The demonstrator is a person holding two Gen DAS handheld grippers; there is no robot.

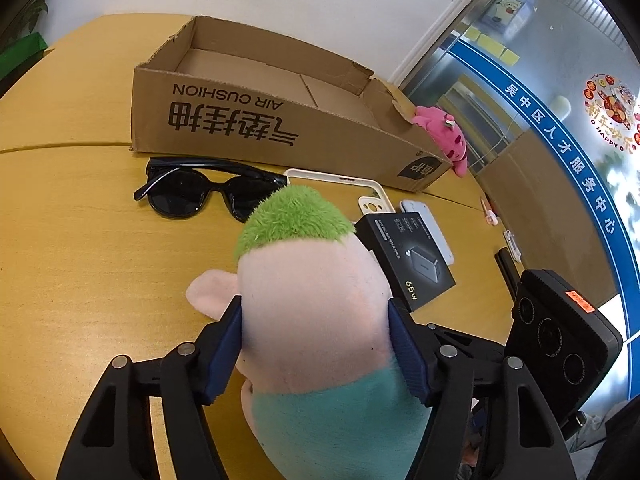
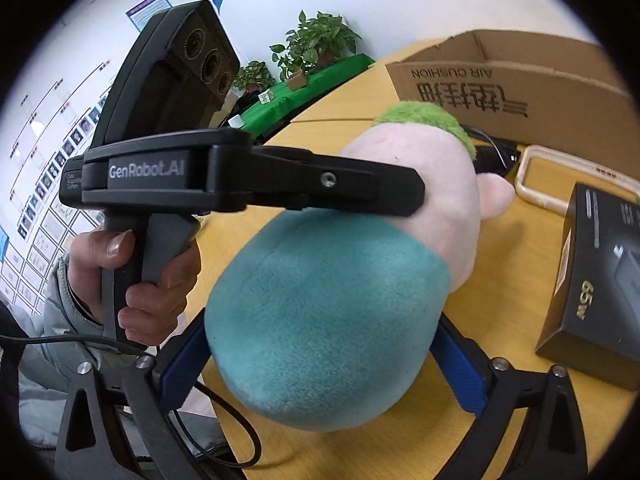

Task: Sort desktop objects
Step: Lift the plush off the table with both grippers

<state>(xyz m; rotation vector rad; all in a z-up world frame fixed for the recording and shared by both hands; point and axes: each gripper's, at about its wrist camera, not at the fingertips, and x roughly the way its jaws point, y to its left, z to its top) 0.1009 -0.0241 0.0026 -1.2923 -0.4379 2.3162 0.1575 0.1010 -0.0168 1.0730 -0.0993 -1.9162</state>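
A plush toy [image 1: 316, 304] hides part of the sunglasses [image 1: 200, 192] and the white phone case [image 1: 340, 184] at centre frame, while the pink plush [image 1: 444, 136] is half concealed behind the cardboard box [image 1: 280, 120] and the black charger box [image 2: 600, 280] is cut off at right.

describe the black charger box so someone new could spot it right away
Start at the big open cardboard box printed AIR CUSHION on the yellow wooden table. In front of it, past the white phone case, a flat black carton lies beside the plush toy. This charger box alone bears a pictured grey charger and gold 65W lettering.
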